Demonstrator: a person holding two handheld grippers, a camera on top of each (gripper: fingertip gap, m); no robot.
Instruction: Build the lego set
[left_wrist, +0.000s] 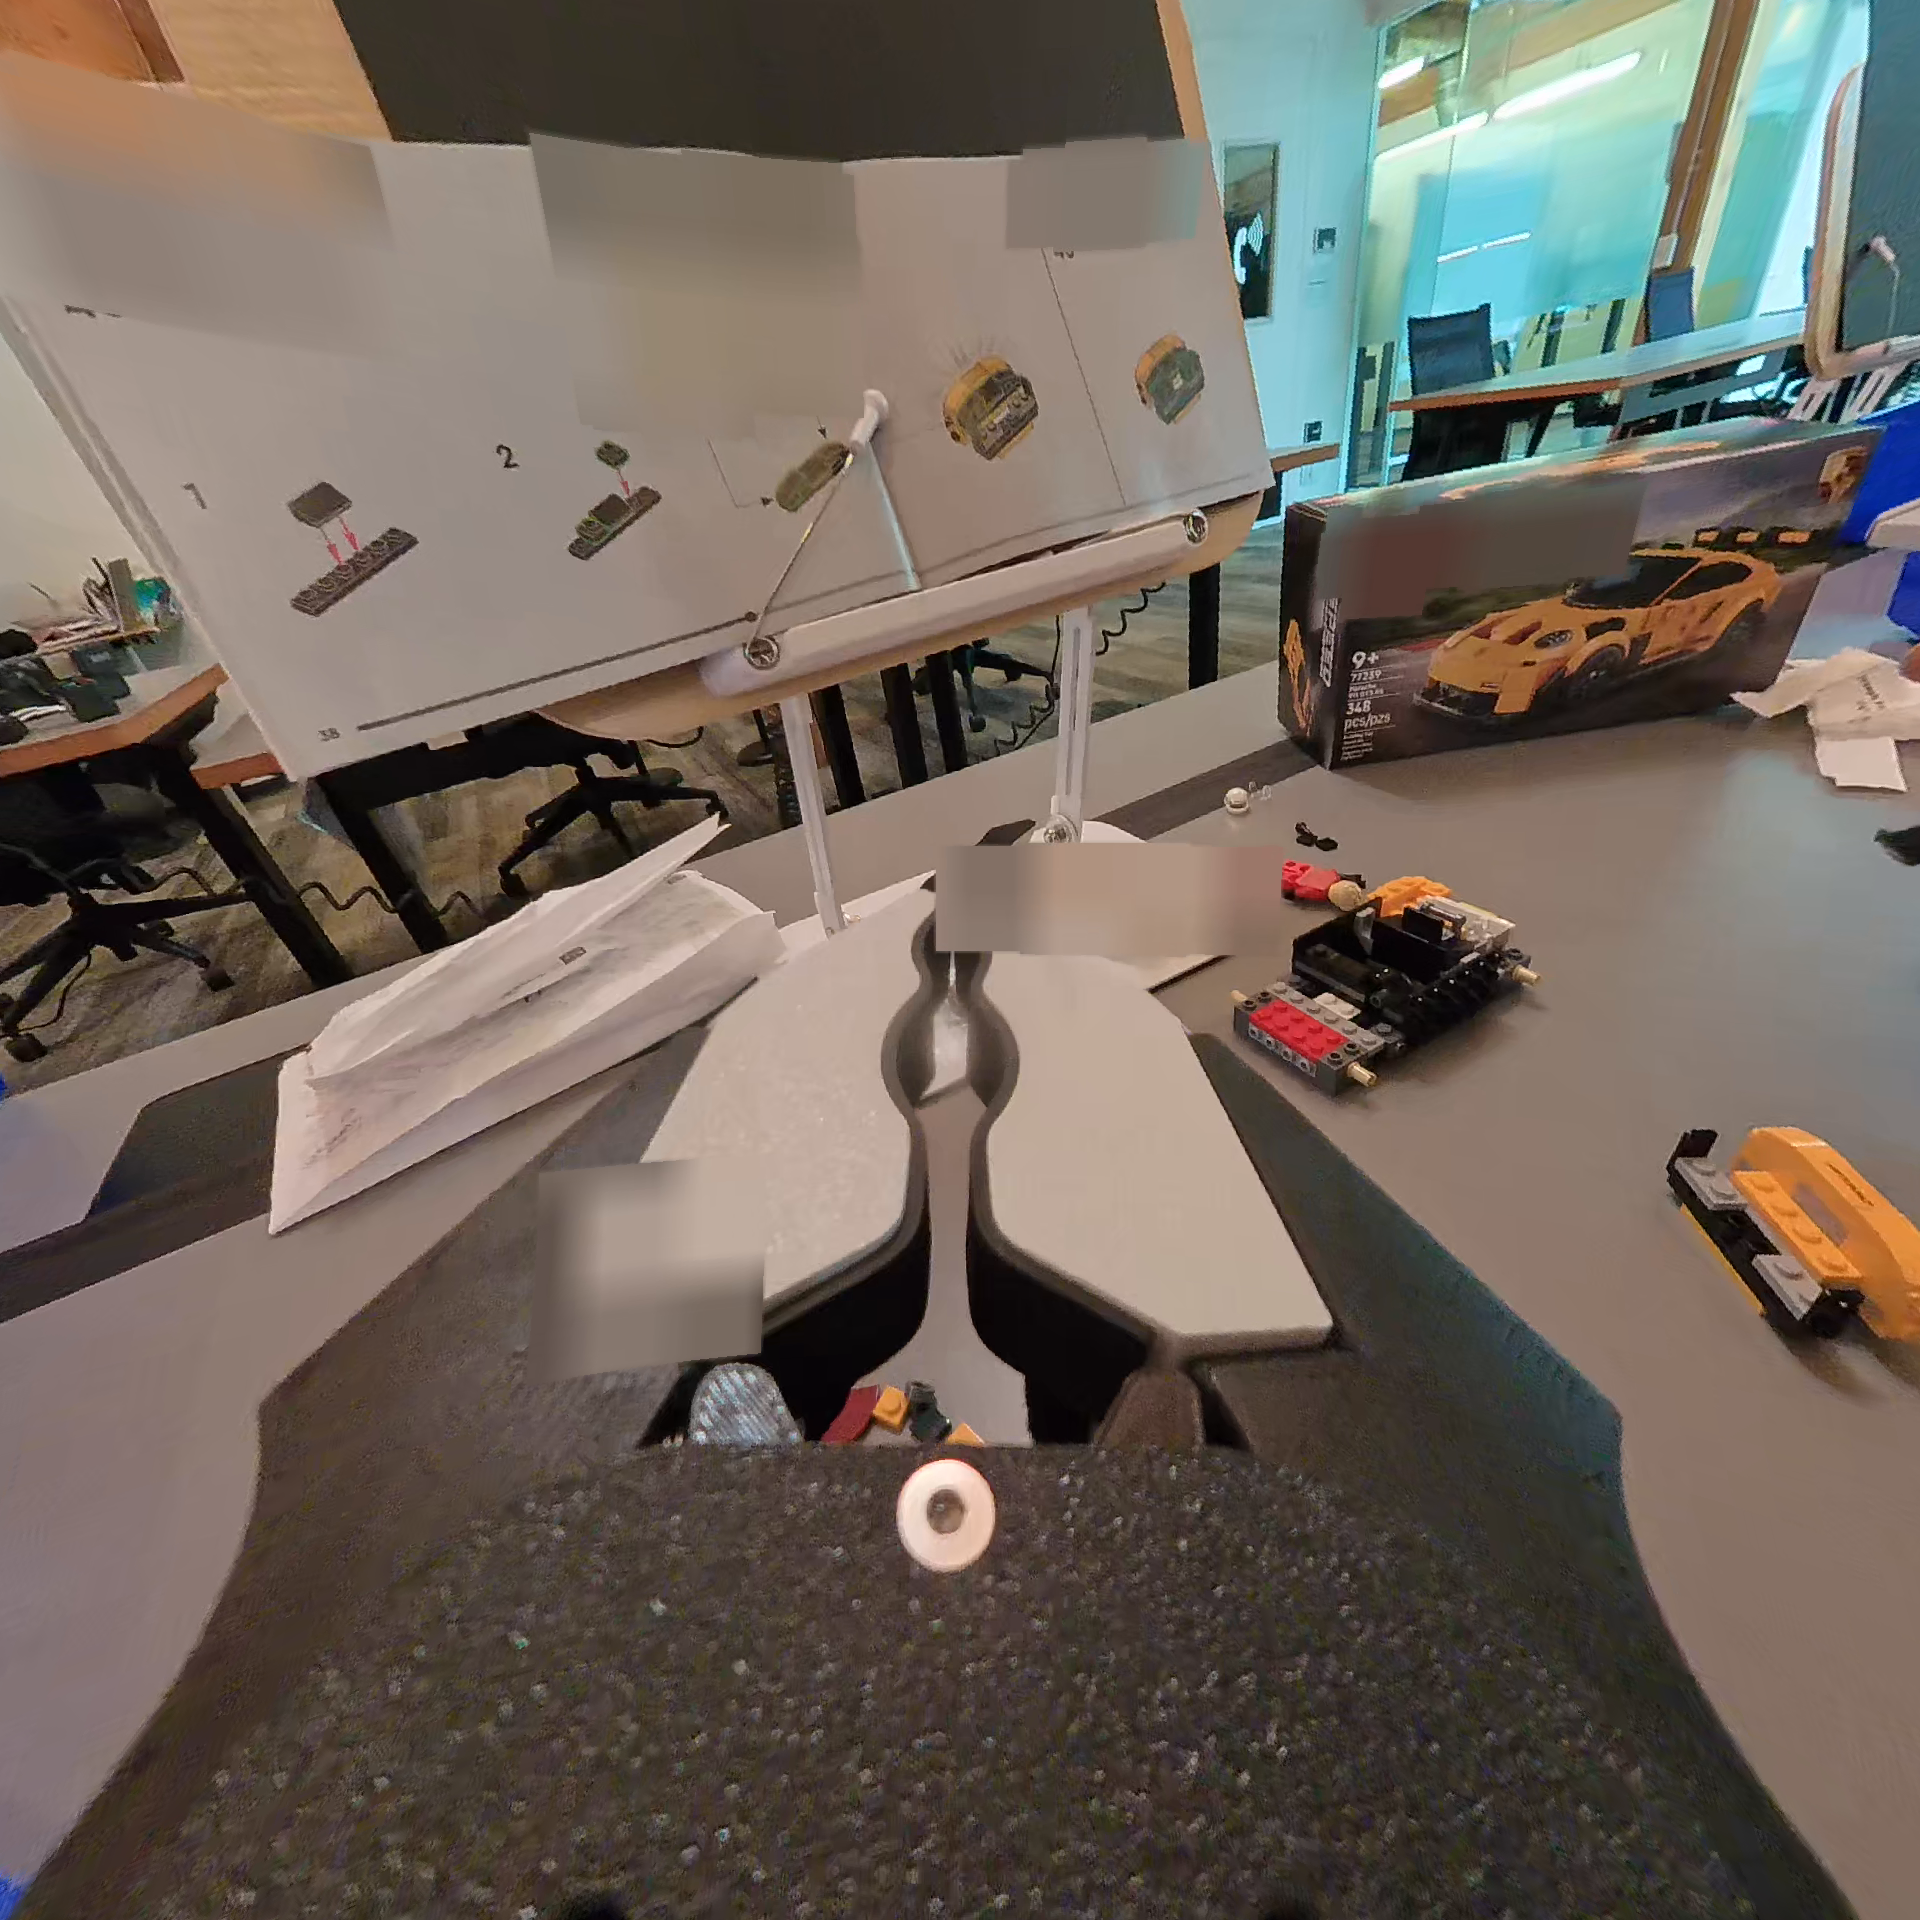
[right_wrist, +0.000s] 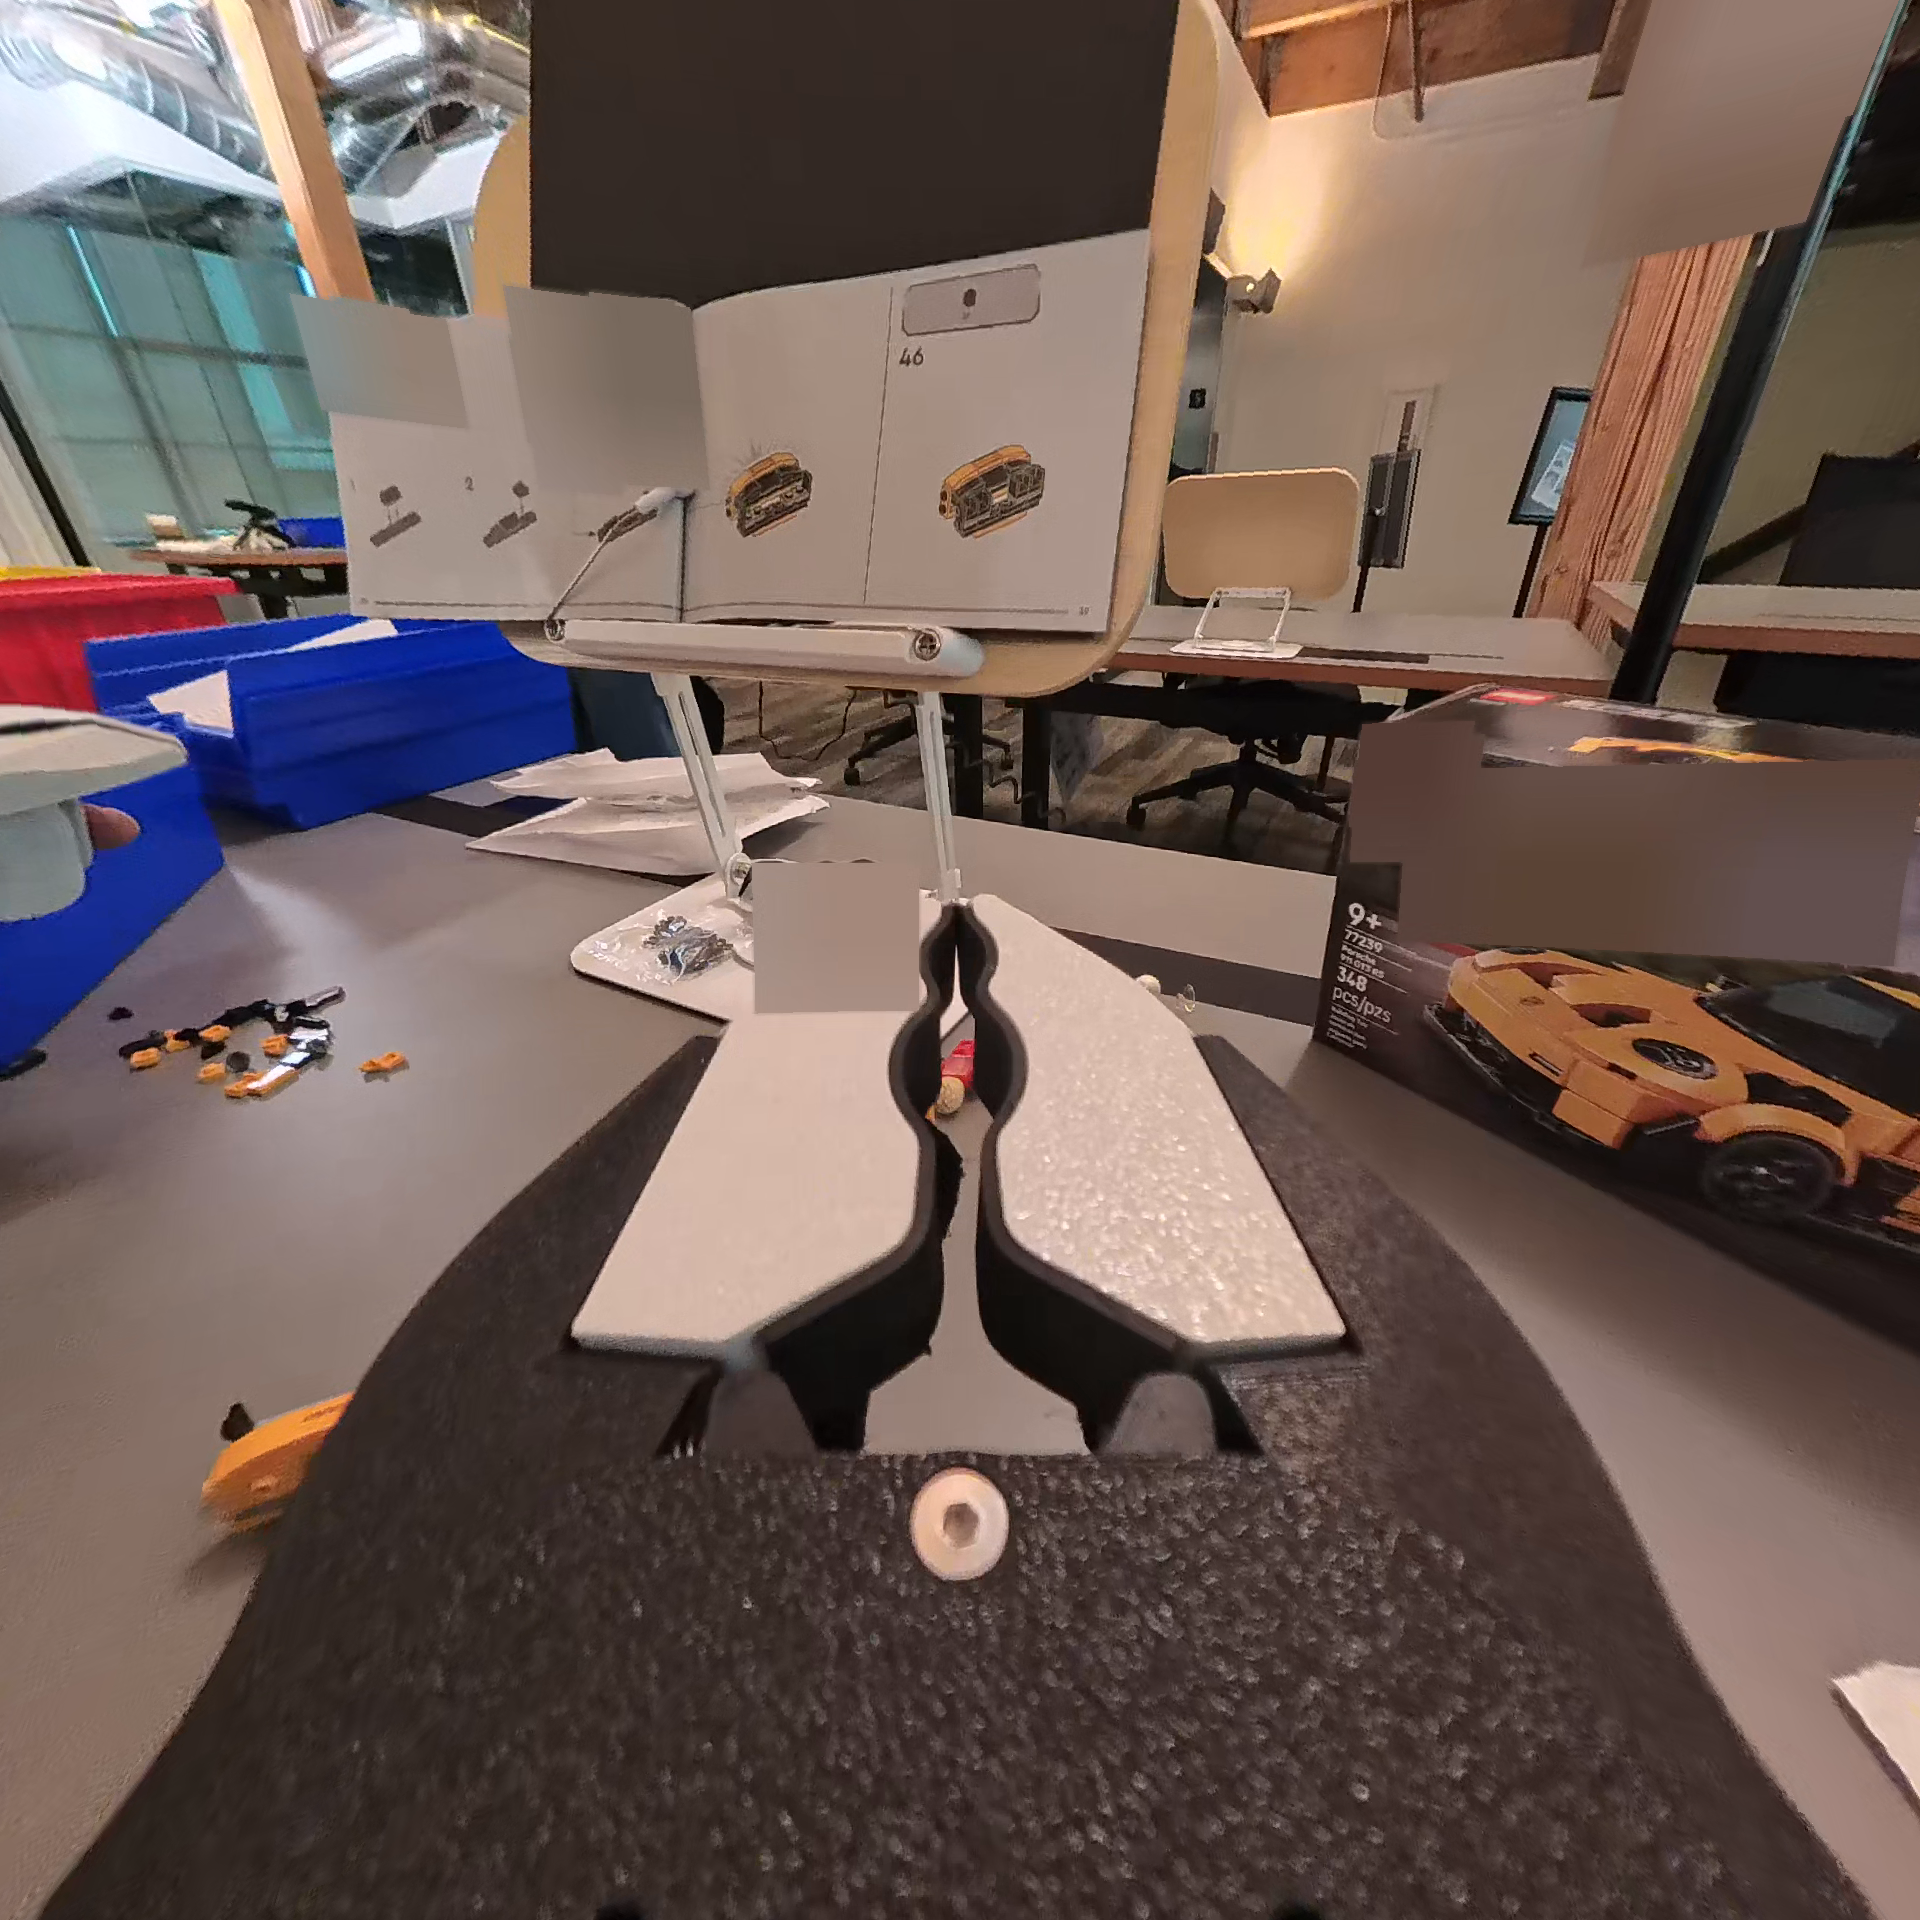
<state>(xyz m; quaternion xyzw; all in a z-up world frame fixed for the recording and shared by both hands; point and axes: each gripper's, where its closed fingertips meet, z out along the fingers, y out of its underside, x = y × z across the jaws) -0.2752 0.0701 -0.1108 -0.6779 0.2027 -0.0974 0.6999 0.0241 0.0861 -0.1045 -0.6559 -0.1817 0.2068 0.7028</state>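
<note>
My left gripper (left_wrist: 951, 961) is shut with nothing between its pads, above the grey table (left_wrist: 1558, 1558); a mosaic patch covers its very tips. A black car chassis with red bricks (left_wrist: 1382, 987) lies to its right, and an orange and black sub-assembly (left_wrist: 1808, 1236) nearer right. My right gripper (right_wrist: 956, 920) is shut, tips together. A red minifigure (right_wrist: 961, 1065) lies on the table beneath it and shows through the hollow between the fingers, not gripped. It also shows in the left wrist view (left_wrist: 1314, 881). Loose orange and black pieces (right_wrist: 249, 1039) lie at the left.
The instruction booklet (left_wrist: 623, 468) stands open on a raised stand straight ahead. The set's box (left_wrist: 1558, 603) stands at the right. White paper bags (left_wrist: 520, 1018) lie at the left. Blue bins (right_wrist: 343, 707) stand at the far left. A small bag of parts (right_wrist: 686, 940) lies on the stand's base. Tip to tip, the grippers are about 30 cm apart.
</note>
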